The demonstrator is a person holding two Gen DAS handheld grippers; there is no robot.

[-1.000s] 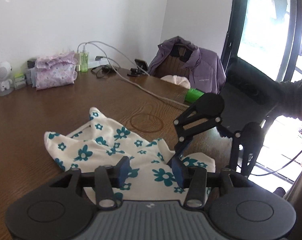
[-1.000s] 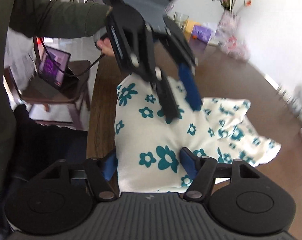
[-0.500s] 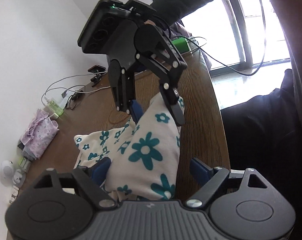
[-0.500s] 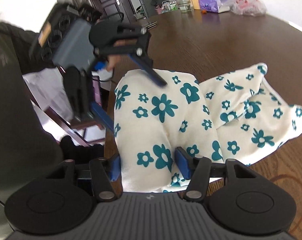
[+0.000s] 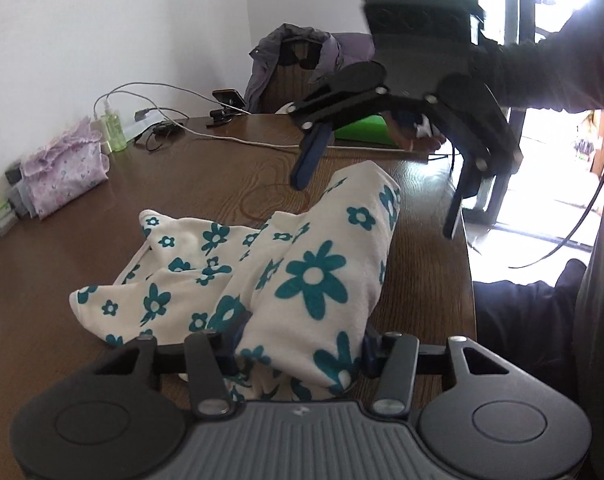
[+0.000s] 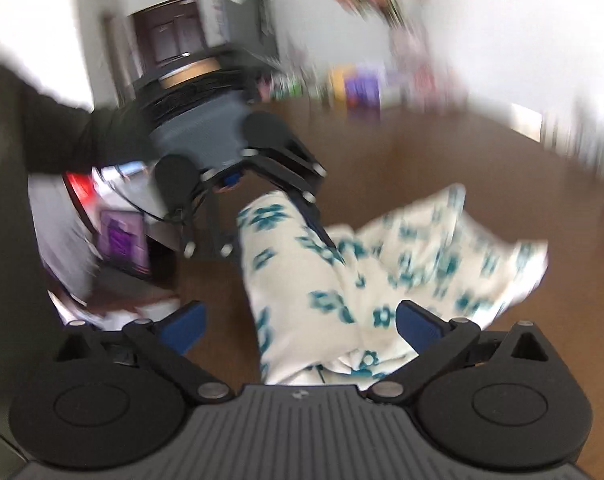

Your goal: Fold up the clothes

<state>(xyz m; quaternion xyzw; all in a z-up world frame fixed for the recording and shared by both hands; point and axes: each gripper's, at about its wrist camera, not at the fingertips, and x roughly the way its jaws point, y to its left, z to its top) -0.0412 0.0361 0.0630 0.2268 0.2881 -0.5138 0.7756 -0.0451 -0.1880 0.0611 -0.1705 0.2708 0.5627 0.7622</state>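
Table (image 5: 82, 248) first: dark brown wood, filling most of what I see through both wrist cameras. On it lies the cream garment with teal flowers (image 5: 310, 276), bunched near the table's front edge, one thick fold running toward me and a looser part spread out to the side. A purple jacket (image 5: 286, 52) hangs over a chair at the far end, and a lilac cloth bundle (image 5: 62, 172) sits by the wall. My left gripper (image 5: 302, 354) has the near end of the fold between its fingers; they are closing and the pads press the cloth on both sides. My right gripper (image 5: 376, 204) hovers over the far end of the fold, its jaws opening wide, blue pads (image 6: 418, 326) standing clear of the fabric. The right wrist view is blurred.
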